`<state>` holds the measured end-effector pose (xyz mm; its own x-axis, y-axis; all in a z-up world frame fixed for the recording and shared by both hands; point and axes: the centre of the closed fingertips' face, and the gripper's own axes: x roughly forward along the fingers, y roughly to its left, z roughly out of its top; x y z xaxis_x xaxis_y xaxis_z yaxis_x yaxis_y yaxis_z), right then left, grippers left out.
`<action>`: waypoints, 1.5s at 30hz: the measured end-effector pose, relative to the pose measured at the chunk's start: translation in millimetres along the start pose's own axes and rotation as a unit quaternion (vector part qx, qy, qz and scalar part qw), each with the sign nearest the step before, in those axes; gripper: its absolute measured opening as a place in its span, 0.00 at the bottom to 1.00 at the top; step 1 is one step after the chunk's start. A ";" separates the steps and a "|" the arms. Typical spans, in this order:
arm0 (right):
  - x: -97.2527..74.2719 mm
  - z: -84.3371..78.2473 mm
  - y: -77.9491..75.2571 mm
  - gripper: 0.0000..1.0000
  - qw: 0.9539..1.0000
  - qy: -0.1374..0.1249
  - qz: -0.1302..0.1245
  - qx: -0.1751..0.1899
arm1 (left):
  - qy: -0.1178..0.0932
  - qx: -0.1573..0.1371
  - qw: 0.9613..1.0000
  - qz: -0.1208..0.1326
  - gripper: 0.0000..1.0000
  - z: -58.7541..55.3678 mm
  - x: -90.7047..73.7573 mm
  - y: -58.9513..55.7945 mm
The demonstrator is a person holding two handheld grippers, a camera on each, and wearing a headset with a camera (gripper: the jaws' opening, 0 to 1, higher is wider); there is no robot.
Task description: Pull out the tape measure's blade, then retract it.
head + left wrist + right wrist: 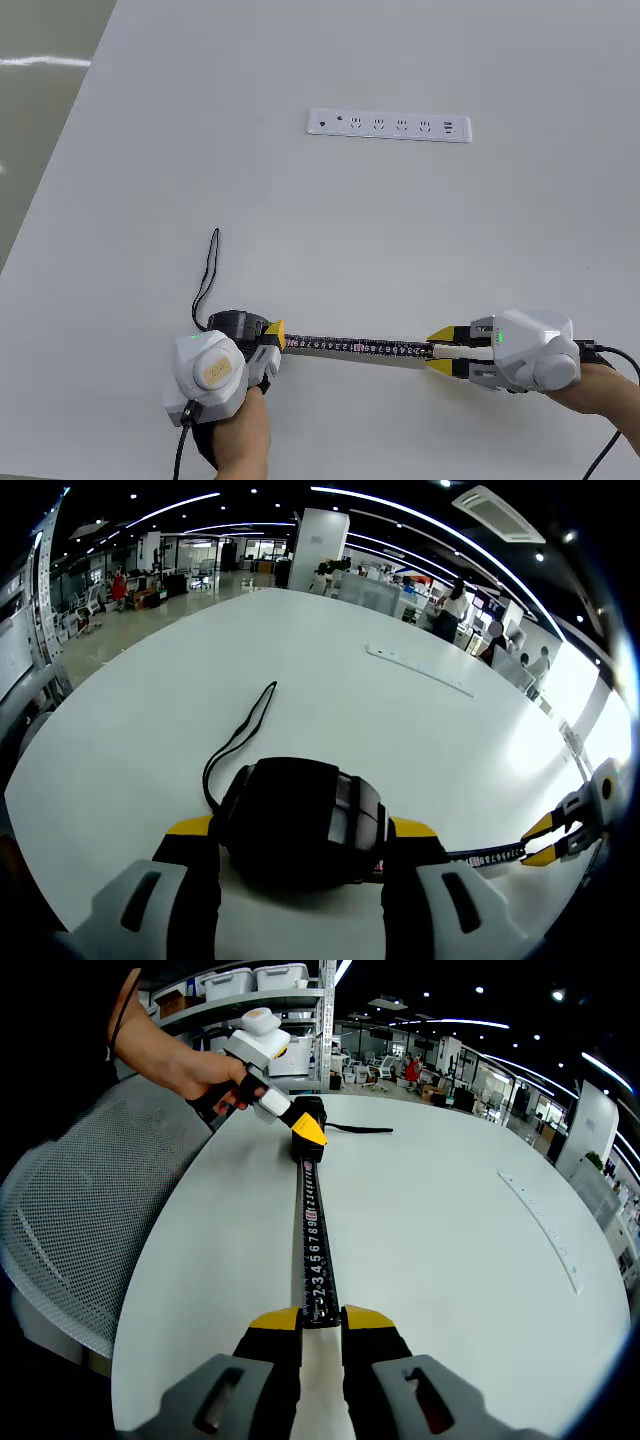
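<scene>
A black tape measure case sits on the white table, and my left gripper is shut on it, yellow tips either side. In the head view the case lies at the lower left under the left gripper. Its black blade with white numbers stretches rightwards to my right gripper, which is shut on the blade's end. In the right gripper view the blade runs from my right gripper away to the case. A black wrist strap trails from the case.
A white power strip lies flat further back on the table. The table's left edge drops to a grey floor. A grey mesh chair stands beside the table in the right gripper view. People stand far off in the hall.
</scene>
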<state>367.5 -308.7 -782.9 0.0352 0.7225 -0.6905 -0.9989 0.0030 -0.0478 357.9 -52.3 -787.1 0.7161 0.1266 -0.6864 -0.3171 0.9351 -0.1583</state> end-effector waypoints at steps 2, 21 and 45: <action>-0.8 0.4 0.3 0.13 1.000 -0.001 0.000 0.001 | 0.000 0.000 1.000 -0.001 0.63 -0.3 0.3 0.2; -4.5 6.3 0.3 0.13 1.000 -0.008 -0.009 0.004 | 0.007 -0.015 1.000 -0.013 0.62 -0.2 -0.2 2.2; -4.1 18.5 -5.6 0.13 1.000 -0.014 -0.014 -0.009 | 0.010 -0.037 0.999 -0.035 0.62 2.3 -1.3 3.6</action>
<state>372.3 -298.9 -766.5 0.0626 0.7408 -0.6688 -0.9967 0.0115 -0.0805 357.3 -48.3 -785.0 0.7258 0.0556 -0.6856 -0.3130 0.9143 -0.2572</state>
